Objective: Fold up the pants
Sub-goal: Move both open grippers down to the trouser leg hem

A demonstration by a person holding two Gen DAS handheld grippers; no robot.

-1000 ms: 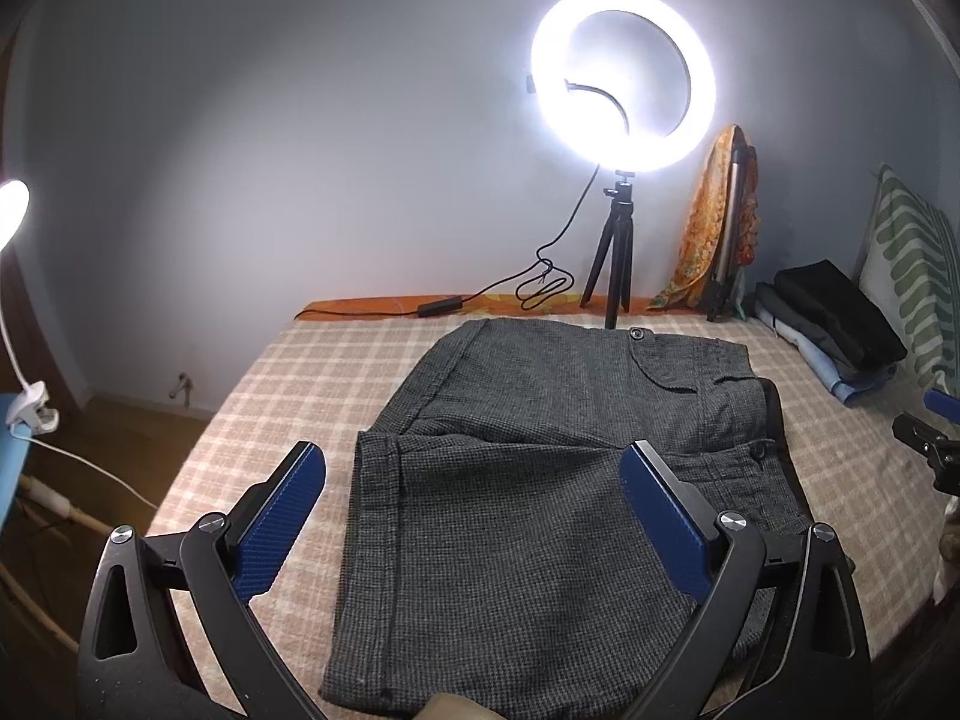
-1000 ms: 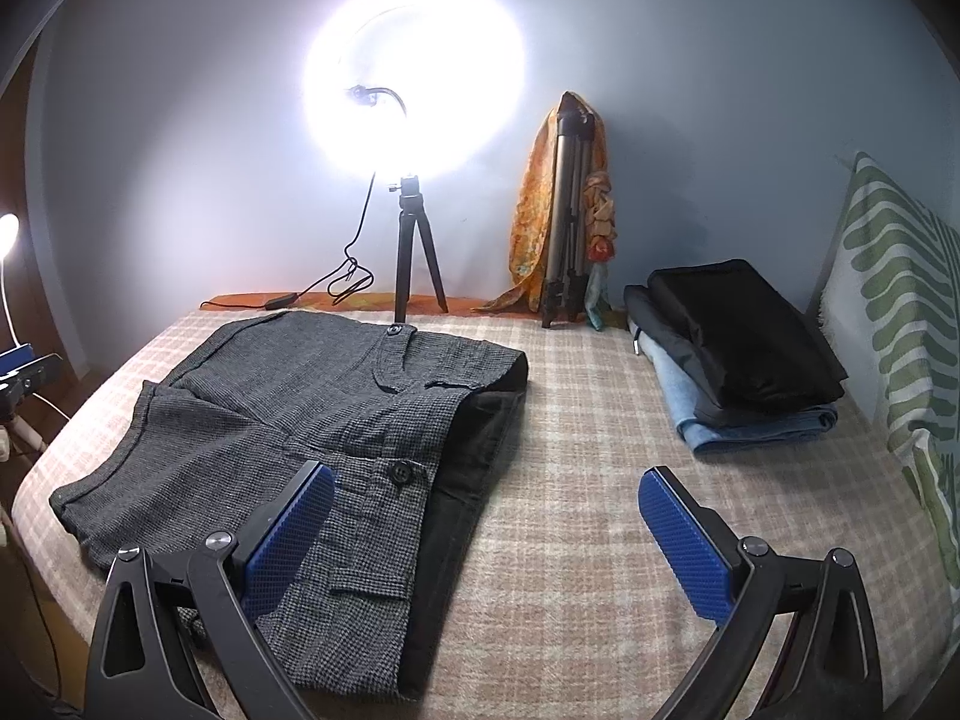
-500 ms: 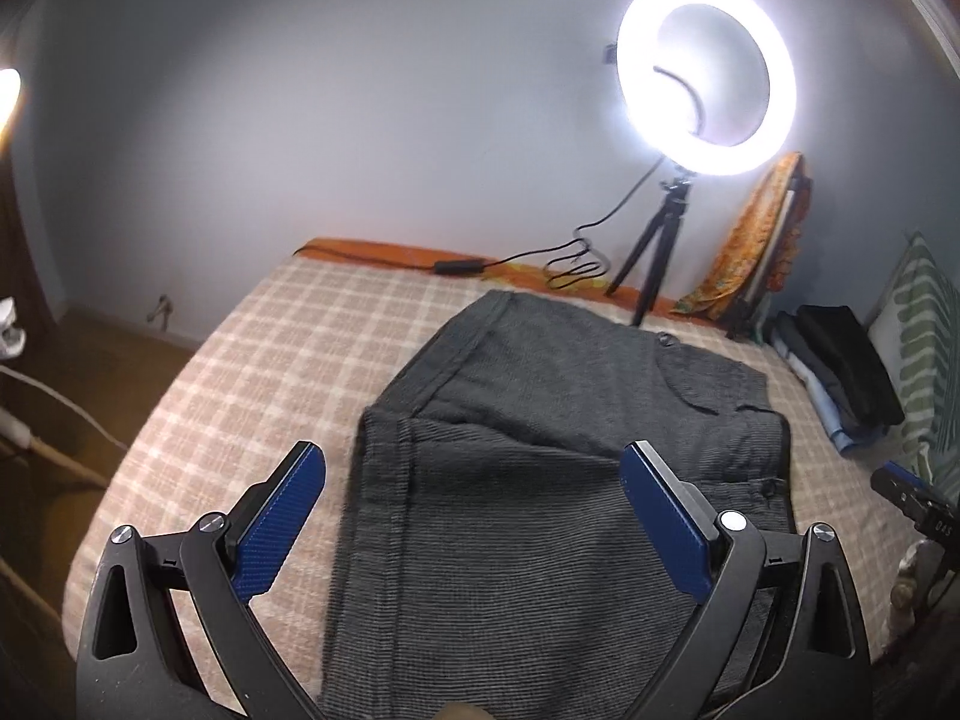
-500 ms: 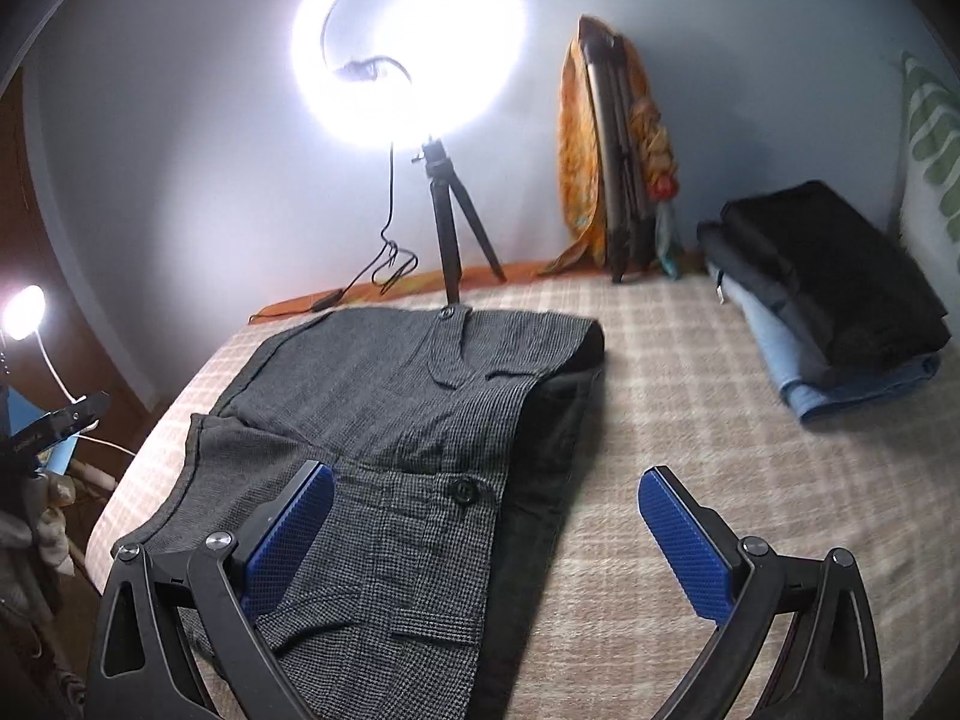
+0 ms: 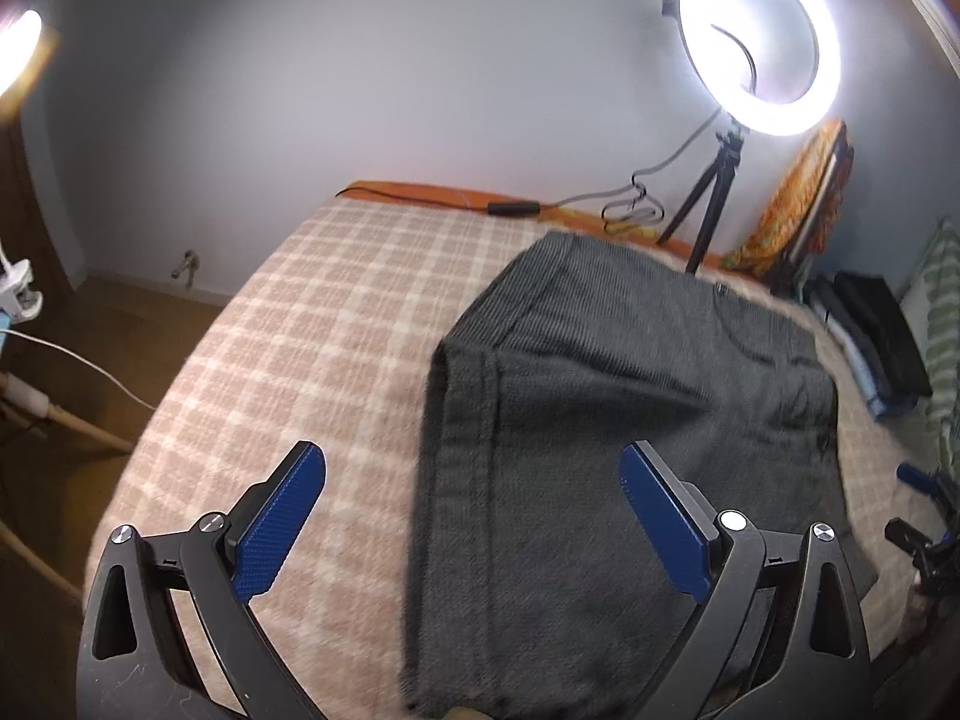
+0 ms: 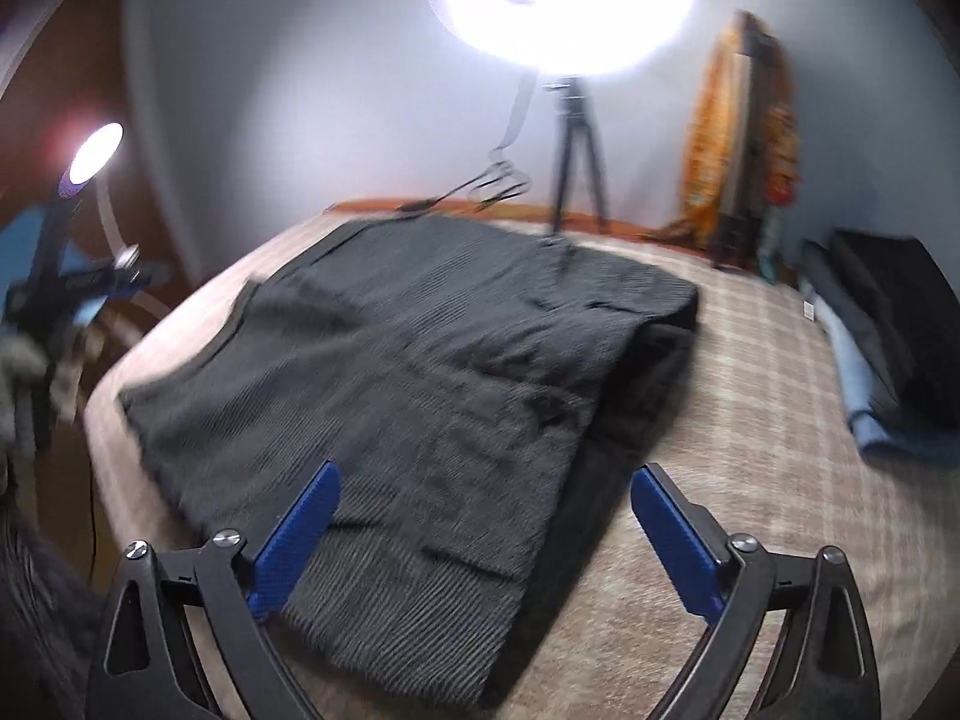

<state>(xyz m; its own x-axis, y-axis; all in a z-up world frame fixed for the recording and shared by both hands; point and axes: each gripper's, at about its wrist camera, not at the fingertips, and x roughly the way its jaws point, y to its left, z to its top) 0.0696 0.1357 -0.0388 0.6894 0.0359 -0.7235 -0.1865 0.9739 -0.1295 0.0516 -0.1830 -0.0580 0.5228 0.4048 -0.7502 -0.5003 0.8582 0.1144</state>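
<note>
Dark grey pants (image 5: 600, 420) lie folded in half on a bed with a beige checked cover (image 5: 312, 348). In the left wrist view my left gripper (image 5: 474, 468) hovers open above the left hem edge, one pad over the cover and one over the cloth. The right wrist view is blurred. There my right gripper (image 6: 486, 477) hangs over the near right part of the pants (image 6: 420, 372). Its jaws are closing but still wide, and the pads (image 6: 300, 528) press on nothing. The pants' black underlayer shows along the right side.
A lit ring light on a tripod (image 5: 759, 36) stands at the far edge of the bed. A stack of folded clothes (image 6: 888, 348) and a striped pillow (image 5: 945, 330) lie on the right. A clip lamp (image 5: 18, 48) and cables are off the left edge.
Both grippers have dipped lower and closer to the pants. The left one has shifted toward the left hem edge. The right one now sits over the near right corner, jaws slightly narrower.
</note>
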